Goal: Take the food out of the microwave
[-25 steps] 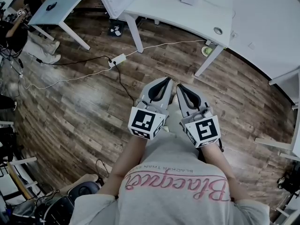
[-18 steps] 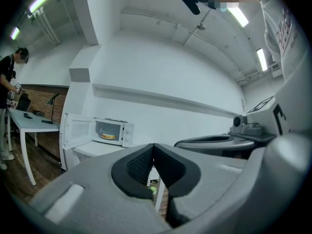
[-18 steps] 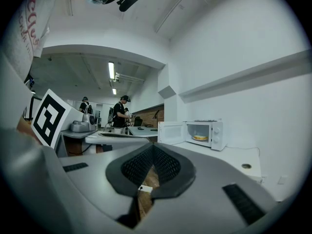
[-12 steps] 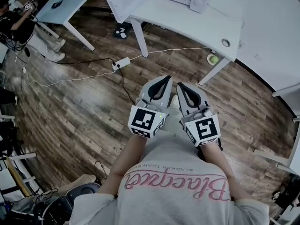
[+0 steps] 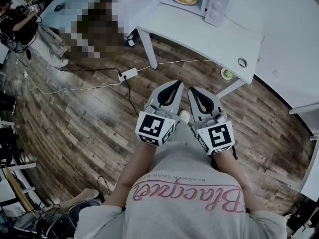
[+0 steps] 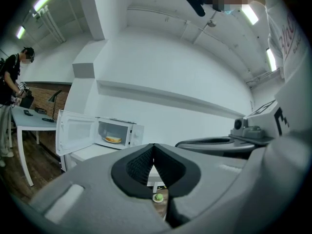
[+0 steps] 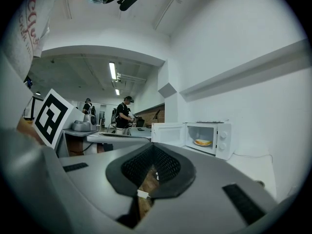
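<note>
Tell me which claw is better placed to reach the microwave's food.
Right, slightly. The left claw and right claw are both shut, empty and far from the microwave, but its door hangs open on the left, so the right likely has the clearer path.

Dark wood-plank floor [image 5: 75, 118]. White table [image 5: 209, 34] on slim legs against a plain white wall [image 6: 185, 72]; a shallow ledge [image 6: 170, 100] runs along it. Second table [image 6: 22, 117] far left, brown wall behind. Power strip [image 5: 128, 74] on the floor, white cable trailing. Ceiling strip lights [image 7: 112, 70] lit.
</note>
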`<action>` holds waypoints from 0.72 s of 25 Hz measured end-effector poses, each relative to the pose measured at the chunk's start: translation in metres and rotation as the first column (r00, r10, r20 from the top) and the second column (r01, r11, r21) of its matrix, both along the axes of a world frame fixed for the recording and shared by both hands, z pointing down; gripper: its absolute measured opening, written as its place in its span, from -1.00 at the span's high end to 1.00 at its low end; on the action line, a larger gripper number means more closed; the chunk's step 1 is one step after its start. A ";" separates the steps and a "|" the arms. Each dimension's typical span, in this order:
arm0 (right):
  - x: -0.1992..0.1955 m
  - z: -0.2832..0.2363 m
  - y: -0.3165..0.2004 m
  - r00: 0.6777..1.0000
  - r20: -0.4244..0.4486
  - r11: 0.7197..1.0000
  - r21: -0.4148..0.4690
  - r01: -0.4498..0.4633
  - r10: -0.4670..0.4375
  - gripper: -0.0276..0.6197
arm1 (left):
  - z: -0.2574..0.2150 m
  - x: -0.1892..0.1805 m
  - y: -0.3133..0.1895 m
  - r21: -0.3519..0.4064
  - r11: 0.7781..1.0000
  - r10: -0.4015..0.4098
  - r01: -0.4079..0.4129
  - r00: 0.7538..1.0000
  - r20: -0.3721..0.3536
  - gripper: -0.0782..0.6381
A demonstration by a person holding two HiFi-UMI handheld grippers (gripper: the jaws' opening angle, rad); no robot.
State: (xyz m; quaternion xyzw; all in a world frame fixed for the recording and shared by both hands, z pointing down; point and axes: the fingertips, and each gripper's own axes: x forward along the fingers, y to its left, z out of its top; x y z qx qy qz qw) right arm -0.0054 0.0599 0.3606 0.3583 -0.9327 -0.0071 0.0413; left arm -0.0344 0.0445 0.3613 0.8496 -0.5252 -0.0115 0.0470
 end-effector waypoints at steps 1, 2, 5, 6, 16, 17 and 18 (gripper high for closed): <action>0.000 0.000 -0.009 1.000 -0.003 1.000 -0.001 -0.001 0.001 0.89 | -0.001 -0.001 -0.009 0.000 1.000 -0.004 0.004 1.000 -0.004 0.76; 0.001 0.000 -0.017 1.000 -0.008 1.000 0.000 0.000 0.000 0.89 | -0.002 -0.002 -0.018 0.001 1.000 -0.007 0.007 1.000 -0.005 0.76; 0.004 -0.003 -0.046 1.000 -0.011 1.000 0.001 0.004 -0.004 0.89 | -0.005 0.001 -0.045 -0.003 1.000 -0.005 0.005 1.000 -0.011 0.76; 0.006 -0.004 -0.057 1.000 -0.005 1.000 -0.002 -0.003 0.003 0.89 | -0.006 0.002 -0.055 -0.003 1.000 -0.003 0.003 1.000 -0.010 0.76; 0.014 -0.010 -0.153 1.000 -0.006 1.000 -0.003 -0.011 0.011 0.89 | -0.011 0.009 -0.156 -0.009 1.000 -0.011 0.012 0.997 0.070 0.76; 0.014 -0.009 -0.161 1.000 -0.009 1.000 -0.004 -0.011 0.011 0.89 | -0.009 0.011 -0.164 -0.009 1.000 -0.009 0.010 0.997 0.078 0.76; 0.015 -0.007 -0.168 1.000 -0.011 1.000 -0.006 -0.010 0.010 0.89 | -0.008 0.013 -0.172 -0.007 1.000 -0.006 0.007 0.996 0.086 0.76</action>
